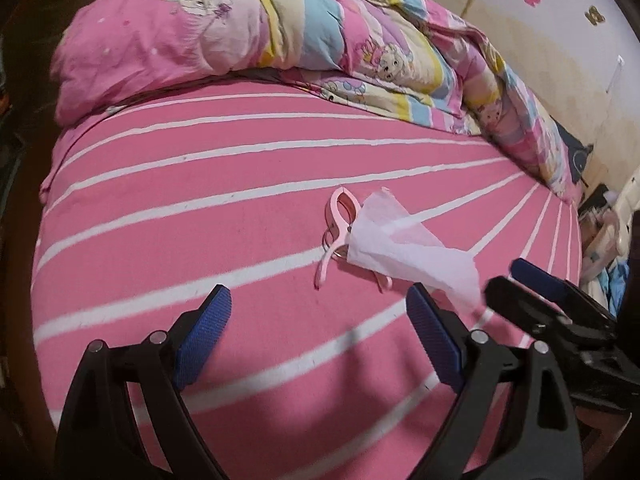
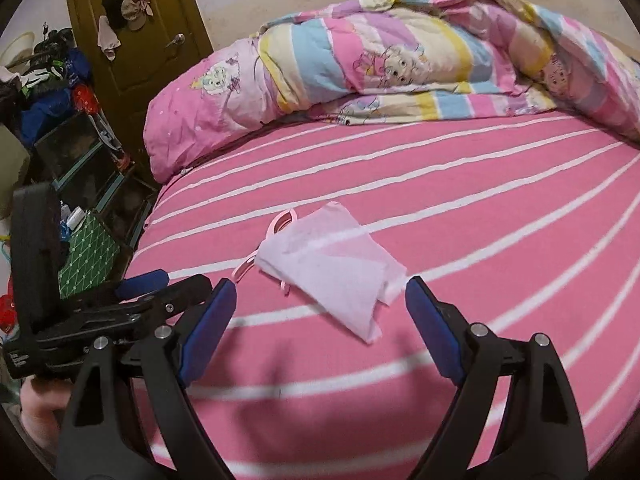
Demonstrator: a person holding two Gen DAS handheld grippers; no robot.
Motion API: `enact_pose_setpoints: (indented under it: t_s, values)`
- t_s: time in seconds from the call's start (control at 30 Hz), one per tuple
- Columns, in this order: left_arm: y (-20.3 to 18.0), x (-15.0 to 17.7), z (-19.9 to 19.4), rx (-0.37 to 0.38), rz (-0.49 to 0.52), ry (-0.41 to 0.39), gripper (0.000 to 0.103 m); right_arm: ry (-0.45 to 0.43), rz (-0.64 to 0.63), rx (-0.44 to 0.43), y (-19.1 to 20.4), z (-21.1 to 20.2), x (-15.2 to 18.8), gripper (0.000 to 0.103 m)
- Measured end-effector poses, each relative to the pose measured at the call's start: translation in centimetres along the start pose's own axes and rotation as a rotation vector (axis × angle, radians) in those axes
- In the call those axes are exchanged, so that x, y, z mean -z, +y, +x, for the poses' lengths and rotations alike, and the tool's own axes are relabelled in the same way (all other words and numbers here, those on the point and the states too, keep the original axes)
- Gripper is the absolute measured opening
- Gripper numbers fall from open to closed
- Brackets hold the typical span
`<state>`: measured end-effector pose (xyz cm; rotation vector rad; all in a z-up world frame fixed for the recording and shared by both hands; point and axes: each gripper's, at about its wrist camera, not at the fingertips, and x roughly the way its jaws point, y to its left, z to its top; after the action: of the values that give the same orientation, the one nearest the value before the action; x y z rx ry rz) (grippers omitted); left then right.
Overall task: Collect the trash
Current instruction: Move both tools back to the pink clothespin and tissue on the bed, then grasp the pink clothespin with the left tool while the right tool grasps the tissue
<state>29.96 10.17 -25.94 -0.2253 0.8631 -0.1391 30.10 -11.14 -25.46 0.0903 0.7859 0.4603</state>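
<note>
- A white tissue [image 1: 400, 248] [image 2: 340, 272] is seen lying crumpled on the pink striped bed sheet [image 1: 200, 208] [image 2: 480, 220].
- A pink plastic clip [image 1: 340, 220] [image 2: 280, 220] is found partly under the tissue, with its loop showing at the tissue's far left edge.
- The left gripper [image 1: 320, 328] [image 2: 160, 280] is held spread wide, with nothing between its blue pads, just to the near left of the tissue.
- The right gripper [image 2: 320, 320] [image 1: 516, 276] is likewise held apart and unloaded, just short of the tissue's near edge.
- A rolled cartoon-print quilt [image 1: 280, 32] [image 2: 400, 60] is seen well beyond the tissue.
- A brown door [image 2: 132, 40] is seen far left of the tissue.
</note>
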Motion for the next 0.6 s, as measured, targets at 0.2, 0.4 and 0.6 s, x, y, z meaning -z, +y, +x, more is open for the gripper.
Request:
enact_pose_setpoints:
  t_s: [0.2, 0.4, 0.6]
  values:
    - [-0.1, -1.2, 2.7, 0.015, 0.056, 0.045, 0.067, 0.022, -0.046, 0.032, -0.1, 3.2, -1.0, 0.085]
    - [-0.2, -1.5, 5.0, 0.026, 0.110, 0.073, 0.054, 0.104, -0.038, 0.042, -0.9, 5.8, -1.1, 0.071]
    - [-0.5, -1.4, 5.4, 0.029, 0.138, 0.086, 0.033, 0.158, -0.012, 0.042, -1.6, 7.4, -0.8, 0.060]
